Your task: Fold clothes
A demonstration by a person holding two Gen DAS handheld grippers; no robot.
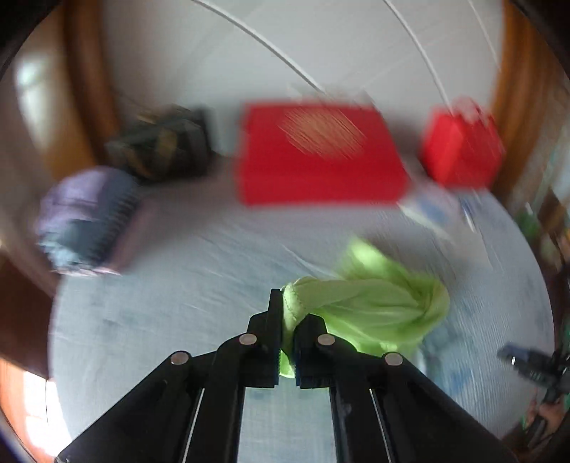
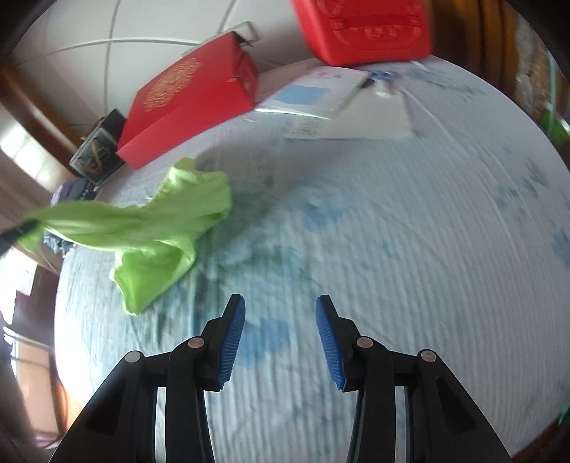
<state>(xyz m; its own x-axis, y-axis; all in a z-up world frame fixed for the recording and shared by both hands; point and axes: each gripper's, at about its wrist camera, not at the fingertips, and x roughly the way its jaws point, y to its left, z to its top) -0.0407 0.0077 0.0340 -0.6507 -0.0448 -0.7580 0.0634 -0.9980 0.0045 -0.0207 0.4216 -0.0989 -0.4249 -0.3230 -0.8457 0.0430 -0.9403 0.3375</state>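
The green garment (image 2: 156, 228) is thin, limp cloth, and I judge it very light: it hangs in a twisted rope from where I hold it, and its far end trails crumpled on the pale blue bedspread (image 2: 392, 231). My left gripper (image 1: 286, 320) is clamped on a bunched, stitched edge of it, perhaps a hem or collar, with fabric bulging out between the jaws. Cloth like this will not slip much, but it will sag, twist and fold on itself wherever it is unsupported, so I think one grip is not enough to spread it. My right gripper (image 2: 279, 320) hovers over bare bedspread, its blue pads spread apart and holding nothing, well to the right of the cloth. I would take the second hold on a free seam or corner of the trailing end, not the middle of the bunch. Farther back on the bed lie a flat red box (image 2: 188, 107), a second red box (image 2: 363, 28), some papers (image 2: 338, 107) and a dark box (image 2: 96, 149). Both views are motion-blurred, so finer garment details escape me.
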